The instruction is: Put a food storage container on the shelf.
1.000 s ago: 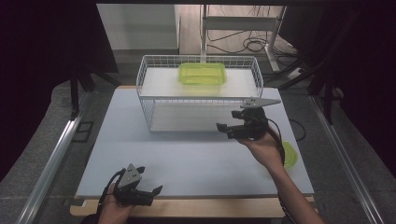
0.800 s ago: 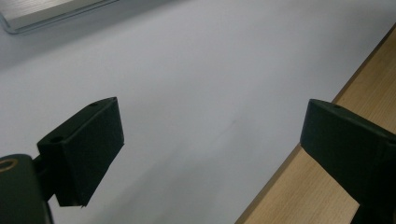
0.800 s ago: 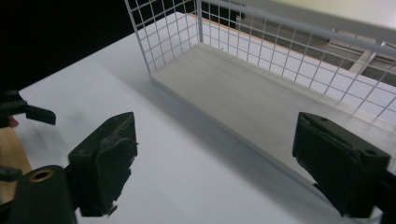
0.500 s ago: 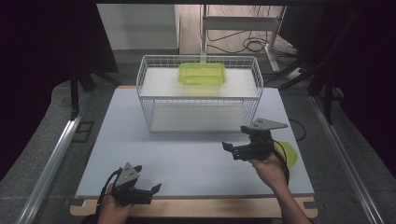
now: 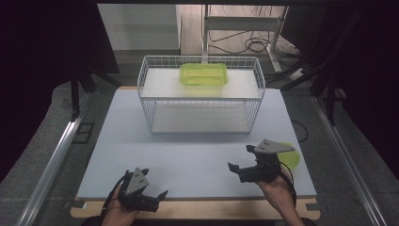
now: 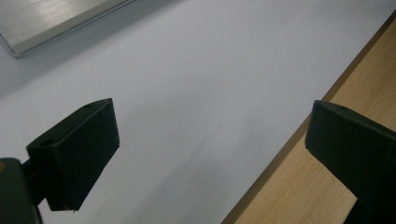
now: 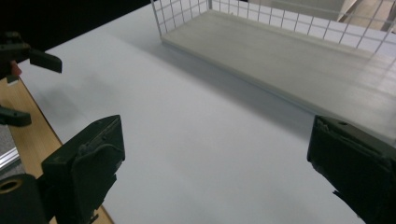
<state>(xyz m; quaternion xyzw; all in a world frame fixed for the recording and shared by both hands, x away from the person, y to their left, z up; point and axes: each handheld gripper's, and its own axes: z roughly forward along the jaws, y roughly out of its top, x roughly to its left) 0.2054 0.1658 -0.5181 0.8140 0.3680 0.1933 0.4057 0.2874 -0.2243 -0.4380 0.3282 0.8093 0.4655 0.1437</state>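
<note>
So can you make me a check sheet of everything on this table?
Surface: pale grey table top, wooden edge at the near side; bare between the grippers.
Job's things: green lid flat by the right edge, just behind the right gripper; green tub on top of the white wire rack.
Clutter: nothing seen.
Grippers: left gripper jaws open, nothing between them, at the near edge; right gripper jaws open, nothing between them, having just opened.
Cables: black cables on the floor behind the table.
Surroundings: dark curtains, metal rails at both sides.
</note>
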